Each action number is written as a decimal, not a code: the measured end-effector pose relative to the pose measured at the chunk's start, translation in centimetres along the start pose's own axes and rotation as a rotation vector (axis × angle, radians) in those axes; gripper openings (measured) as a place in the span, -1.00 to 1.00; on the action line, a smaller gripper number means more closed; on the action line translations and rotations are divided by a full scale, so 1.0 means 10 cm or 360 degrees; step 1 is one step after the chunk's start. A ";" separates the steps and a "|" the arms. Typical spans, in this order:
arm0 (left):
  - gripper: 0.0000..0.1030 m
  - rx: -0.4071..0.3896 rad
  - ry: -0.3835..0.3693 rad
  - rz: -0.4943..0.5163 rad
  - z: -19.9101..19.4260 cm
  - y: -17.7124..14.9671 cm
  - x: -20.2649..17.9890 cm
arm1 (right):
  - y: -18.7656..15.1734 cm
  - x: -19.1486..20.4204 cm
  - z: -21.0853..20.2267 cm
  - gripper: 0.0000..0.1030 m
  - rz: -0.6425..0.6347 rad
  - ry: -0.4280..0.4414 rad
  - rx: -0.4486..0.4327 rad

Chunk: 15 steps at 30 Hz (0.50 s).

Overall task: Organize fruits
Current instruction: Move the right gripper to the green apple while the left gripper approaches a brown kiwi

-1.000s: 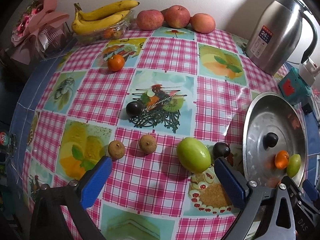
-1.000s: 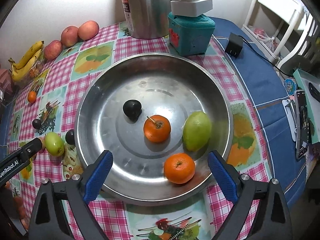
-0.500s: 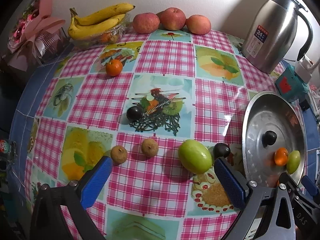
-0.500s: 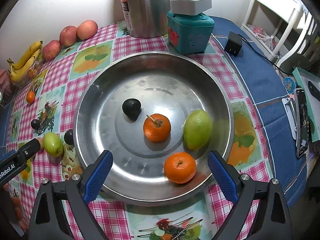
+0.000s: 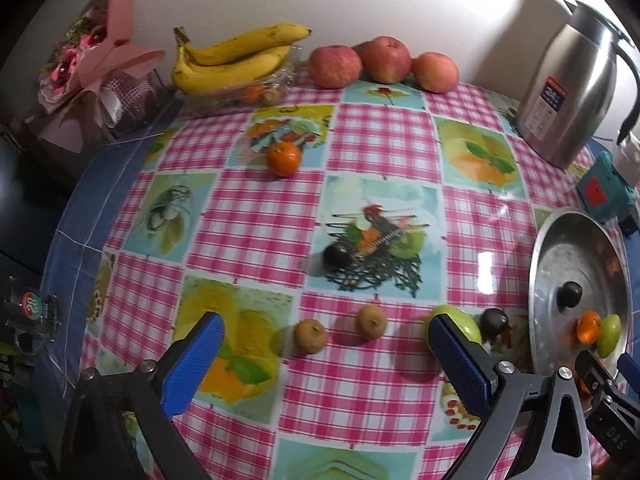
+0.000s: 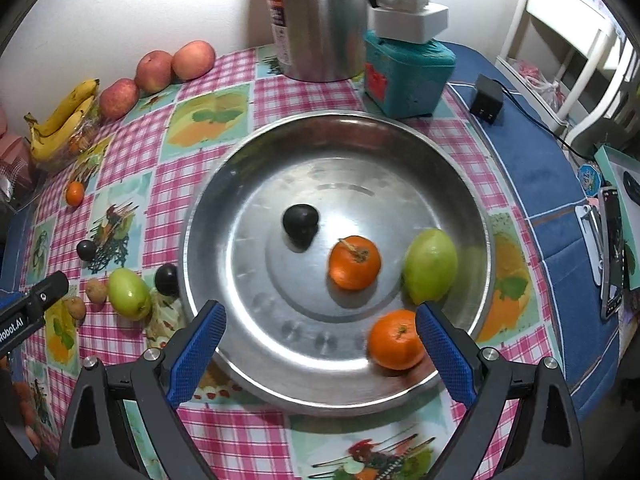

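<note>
A steel bowl [image 6: 256, 184] holds a dark plum [image 6: 300, 221], two oranges [image 6: 354, 262] and a green fruit [image 6: 430, 266]. My right gripper [image 6: 320, 350] hangs open over its near rim, holding nothing. On the checked cloth lie two small brown fruits [image 5: 310, 335], a green fruit [image 5: 466, 320], two dark plums [image 5: 336, 255] and an orange [image 5: 283, 158]. My left gripper [image 5: 324, 364] is open and empty above the near cloth, the brown fruits just beyond its fingers. The bowl [image 5: 560, 256] shows at the right of the left wrist view.
Bananas [image 5: 236, 60] on a clear container and three apples [image 5: 386, 60] line the back wall. A steel jug [image 5: 572, 96] and a teal box [image 6: 408, 76] stand behind the bowl. A black adapter [image 6: 486, 100] and a phone [image 6: 610, 252] lie on the blue cloth.
The left gripper has swung left and drawn back, so the fruits have shifted right in its view. The right gripper has edged left over the bowl. Both stayed open.
</note>
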<state>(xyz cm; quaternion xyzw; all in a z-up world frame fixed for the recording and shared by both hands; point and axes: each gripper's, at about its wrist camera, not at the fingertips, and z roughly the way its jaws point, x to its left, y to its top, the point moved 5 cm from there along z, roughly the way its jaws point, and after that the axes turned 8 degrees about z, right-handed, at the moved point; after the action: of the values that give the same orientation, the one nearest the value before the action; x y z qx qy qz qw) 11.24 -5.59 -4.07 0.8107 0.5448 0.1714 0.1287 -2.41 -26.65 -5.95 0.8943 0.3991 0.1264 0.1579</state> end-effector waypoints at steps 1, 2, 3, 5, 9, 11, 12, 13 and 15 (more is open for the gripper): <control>1.00 -0.0005 -0.0007 -0.0014 -0.01 0.01 0.04 | 0.00 0.02 0.00 0.86 -0.0006 -0.0001 -0.0001; 1.00 -0.0010 -0.0017 -0.0027 -0.01 0.01 0.07 | 0.00 0.06 -0.01 0.86 -0.0014 -0.0005 -0.0005; 1.00 -0.0012 -0.0019 -0.0037 -0.02 0.01 0.09 | 0.00 0.08 -0.01 0.86 -0.0020 -0.0010 -0.0008; 1.00 -0.0018 -0.0012 -0.0056 -0.02 0.01 0.16 | -0.01 0.15 -0.02 0.86 -0.0028 -0.0009 -0.0012; 1.00 -0.0030 0.0012 -0.0095 -0.04 0.01 0.31 | -0.02 0.32 -0.04 0.86 -0.0047 0.0044 -0.0012; 1.00 -0.0037 0.0017 -0.0126 -0.05 0.01 0.41 | -0.03 0.43 -0.04 0.86 -0.0063 0.0072 -0.0007; 1.00 -0.0039 0.0015 -0.0144 -0.05 0.01 0.46 | -0.04 0.49 -0.04 0.86 -0.0072 0.0087 -0.0005; 1.00 -0.0041 0.0014 -0.0162 -0.05 0.01 0.50 | -0.05 0.55 -0.04 0.86 -0.0081 0.0099 -0.0004; 1.00 -0.0047 0.0010 -0.0190 -0.06 0.01 0.58 | -0.07 0.66 -0.05 0.86 -0.0103 0.0119 -0.0002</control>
<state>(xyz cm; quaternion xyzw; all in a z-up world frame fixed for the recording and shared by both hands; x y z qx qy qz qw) 13.09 -0.25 -2.74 0.7743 0.5899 0.1739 0.1488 1.28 -21.12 -5.10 0.8755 0.4334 0.1547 0.1476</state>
